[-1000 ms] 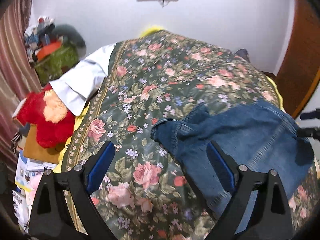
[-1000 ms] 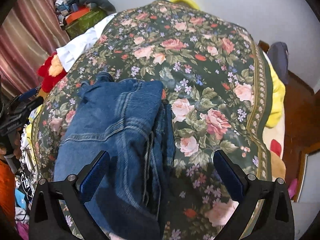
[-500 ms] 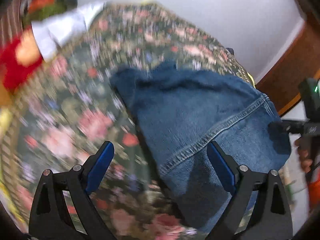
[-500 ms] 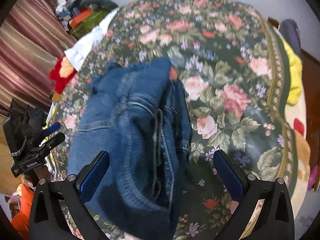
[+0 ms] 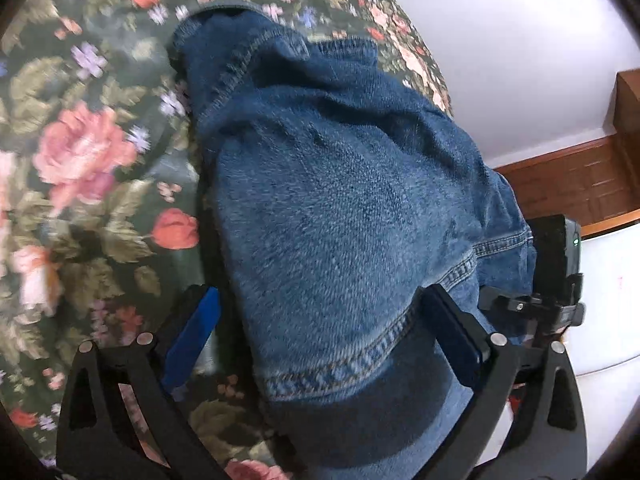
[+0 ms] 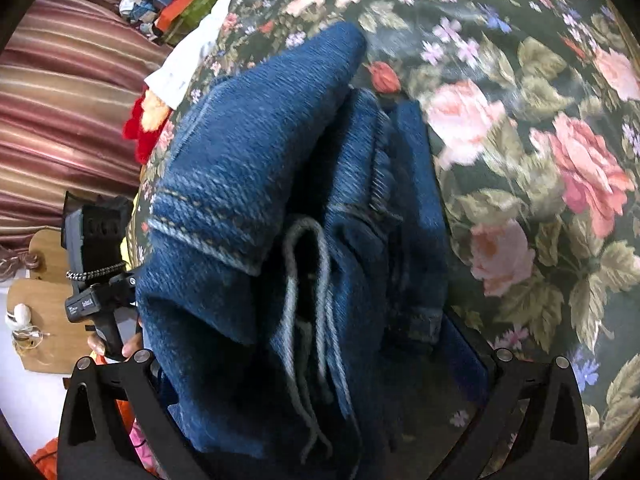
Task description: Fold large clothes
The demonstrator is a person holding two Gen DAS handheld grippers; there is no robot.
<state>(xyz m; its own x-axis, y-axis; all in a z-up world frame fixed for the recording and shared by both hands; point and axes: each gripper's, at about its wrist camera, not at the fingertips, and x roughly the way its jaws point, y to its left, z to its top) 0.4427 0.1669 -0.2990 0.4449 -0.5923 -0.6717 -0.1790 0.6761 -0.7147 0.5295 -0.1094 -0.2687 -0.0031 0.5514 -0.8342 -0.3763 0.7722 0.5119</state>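
Note:
Folded blue jeans (image 5: 344,216) lie in a thick stack on the floral bedspread (image 5: 80,152). My left gripper (image 5: 320,340) is open, its jaws straddling the near hem of the stack. The jeans also fill the right wrist view (image 6: 280,220), showing stacked layers and loose grey threads. My right gripper (image 6: 316,364) is open around the near end of the stack; its left blue pad is hidden behind the denim. The other gripper's body shows at the edge of each view (image 5: 556,280) (image 6: 96,264).
A white cloth (image 6: 188,60) and a red plush toy (image 6: 146,124) lie at the bed's far left edge, before a striped curtain (image 6: 68,112). A pile of things (image 6: 168,4) sits beyond. A white wall (image 5: 520,48) and wooden panel (image 5: 576,184) stand to the right.
Both grippers have dropped and moved in close to the jeans, now straddling the stack from opposite sides. The jaws stay open. The jeans have not visibly moved.

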